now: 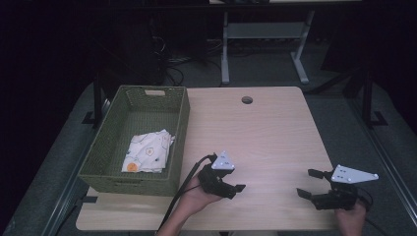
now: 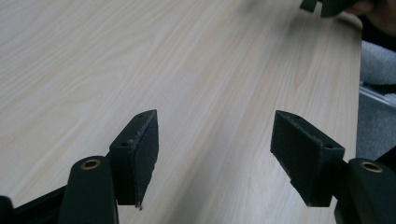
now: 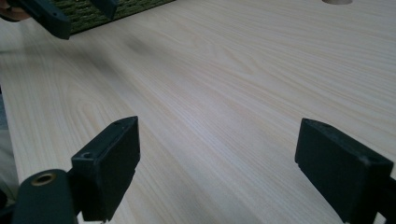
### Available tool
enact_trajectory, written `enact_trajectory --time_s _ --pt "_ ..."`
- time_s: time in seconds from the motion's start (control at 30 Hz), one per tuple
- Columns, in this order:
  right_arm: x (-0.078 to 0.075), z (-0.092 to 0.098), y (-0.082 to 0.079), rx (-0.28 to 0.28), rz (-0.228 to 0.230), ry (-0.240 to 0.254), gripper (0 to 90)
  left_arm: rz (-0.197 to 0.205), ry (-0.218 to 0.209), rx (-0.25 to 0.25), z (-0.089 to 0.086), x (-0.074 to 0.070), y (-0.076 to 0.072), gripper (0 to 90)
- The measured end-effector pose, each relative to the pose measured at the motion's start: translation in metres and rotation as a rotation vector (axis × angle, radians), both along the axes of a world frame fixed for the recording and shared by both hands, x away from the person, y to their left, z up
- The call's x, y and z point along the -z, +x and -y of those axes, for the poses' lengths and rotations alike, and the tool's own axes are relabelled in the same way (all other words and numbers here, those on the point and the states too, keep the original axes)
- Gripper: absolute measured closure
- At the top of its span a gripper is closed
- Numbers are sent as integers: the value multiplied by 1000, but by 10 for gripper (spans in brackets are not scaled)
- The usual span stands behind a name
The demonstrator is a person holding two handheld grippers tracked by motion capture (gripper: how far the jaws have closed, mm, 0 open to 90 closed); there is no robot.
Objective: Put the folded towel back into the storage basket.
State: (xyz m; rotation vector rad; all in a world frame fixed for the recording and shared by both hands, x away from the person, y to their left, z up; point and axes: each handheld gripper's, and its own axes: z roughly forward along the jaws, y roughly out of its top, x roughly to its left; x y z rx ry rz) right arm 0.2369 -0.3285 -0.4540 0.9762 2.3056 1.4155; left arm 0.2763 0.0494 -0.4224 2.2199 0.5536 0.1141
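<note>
The bench (image 1: 265, 132) is pale wood with a fine straight grain, and its far edge has a round hole (image 1: 247, 100) near the middle. The room around it is dim. Grey floor (image 1: 255, 66) runs off behind the bench, where a white frame (image 1: 226, 49) of another piece of furniture stands, with dark cables (image 1: 172, 61) bunched on the floor to its left. Dark stands flank the bench on both sides.

A green woven basket (image 1: 101, 152) sits on the left part of the bench, long side running away from the person, its near end close to the front edge. Inside, toward the near right corner, lies a folded white cloth (image 1: 146, 152) with small printed marks and an orange spot near its front.

At the front of the bench a hand (image 1: 194, 196) holds the left gripper (image 1: 236, 189) just right of the basket, pointed toward the right. Its jaws stand wide apart over bare wood with nothing between them, as the left gripper view (image 2: 215, 140) shows. The other hand (image 1: 350, 214) holds the right gripper (image 1: 309, 183) near the front right corner, pointed left toward the other one. Its jaws are also spread wide and empty above the wood, seen in the right gripper view (image 3: 217, 154); that view catches the basket's edge (image 3: 84, 14) at the far end.
</note>
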Motion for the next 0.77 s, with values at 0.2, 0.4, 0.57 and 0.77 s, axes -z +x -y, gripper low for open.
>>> enact_trajectory --time_s 0.2,0.4,0.57,0.77 --pt "1 -2 0 1 -8 -18 135 24 7 -12 -10 8 -14 310" --pt "3 -3 -1 -2 -19 -28 135 27 55 -11 -17 16 -20 308" --pt "3 -4 -1 -15 -17 -27 135 40 80 -18 -20 23 -25 298" --pt "2 -7 2 -36 -10 -42 135 64 68 -15 -15 22 -30 296"
